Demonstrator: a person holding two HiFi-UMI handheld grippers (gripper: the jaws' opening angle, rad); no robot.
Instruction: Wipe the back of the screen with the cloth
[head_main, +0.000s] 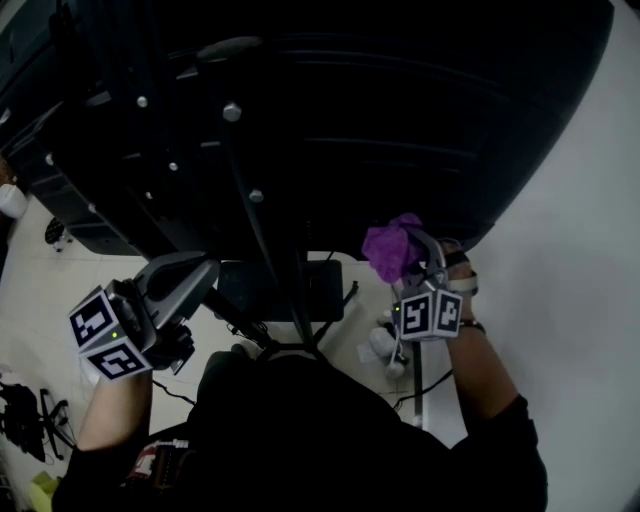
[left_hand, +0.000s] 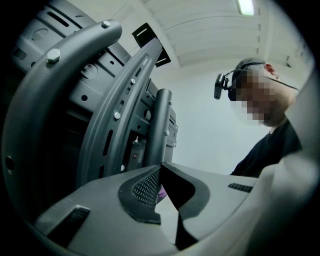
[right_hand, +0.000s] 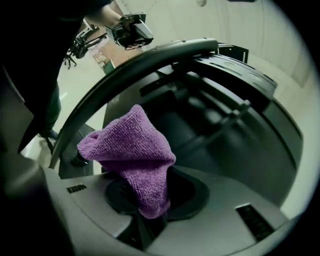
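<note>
The screen's black back (head_main: 400, 110) fills the top of the head view, with a metal mount and curved stand arm (head_main: 250, 190) bolted to it. My right gripper (head_main: 420, 262) is shut on a bunched purple cloth (head_main: 393, 247) just below the screen's lower edge. In the right gripper view the cloth (right_hand: 134, 152) sticks up out of the gripper (right_hand: 152, 202) in front of the ribbed back panel (right_hand: 225, 115). My left gripper (head_main: 190, 275) is at the lower left beside the stand, shut and holding nothing (left_hand: 161, 169); the mount bracket (left_hand: 125, 115) rises right in front of it.
The stand's dark base (head_main: 285, 290) sits between the grippers, with cables (head_main: 240, 335) on the pale floor. A white wall (head_main: 580, 300) runs along the right. The curved stand arm (right_hand: 135, 70) crosses the right gripper view. The person's head with a camera (left_hand: 250, 85) shows in the left gripper view.
</note>
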